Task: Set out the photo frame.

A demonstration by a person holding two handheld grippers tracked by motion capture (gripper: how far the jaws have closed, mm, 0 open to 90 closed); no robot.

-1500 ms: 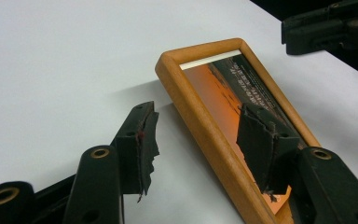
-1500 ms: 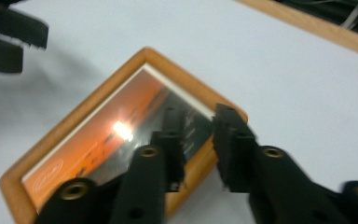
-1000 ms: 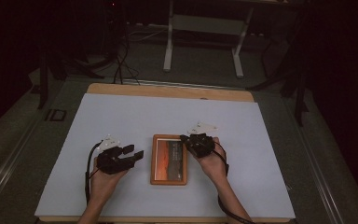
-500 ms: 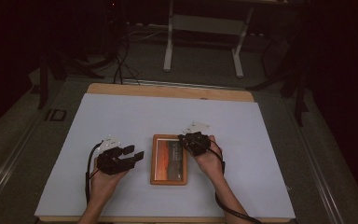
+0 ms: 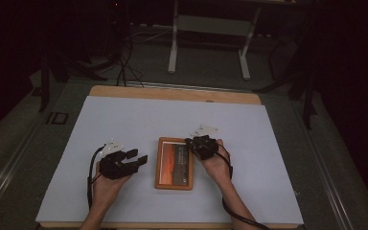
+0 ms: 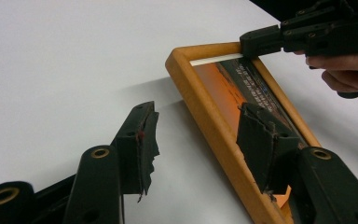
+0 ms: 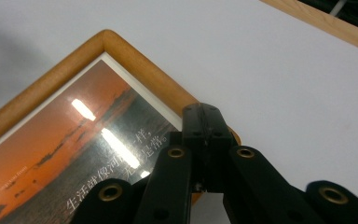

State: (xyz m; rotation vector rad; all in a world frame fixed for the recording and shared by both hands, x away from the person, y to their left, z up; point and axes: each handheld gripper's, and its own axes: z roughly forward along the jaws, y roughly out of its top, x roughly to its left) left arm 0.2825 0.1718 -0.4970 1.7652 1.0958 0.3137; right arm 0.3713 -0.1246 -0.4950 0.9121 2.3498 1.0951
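A wooden picture frame holding an orange sunset print lies flat at the middle of the white table cover. My left gripper is open just left of it; in the left gripper view its jaws straddle the frame's long left rail, one pad on the white cover and the other over the glass. My right gripper is shut, its closed tips resting on the frame's right rail near the far right corner. That same right gripper sits over the frame's far end in the left gripper view.
The white cover spreads wide around the frame, with the table's wooden edge showing at the back. Beyond the table, a metal stand and cables sit on the dark floor.
The right gripper has shifted slightly left over the frame's far right corner. The left gripper and the frame have stayed put.
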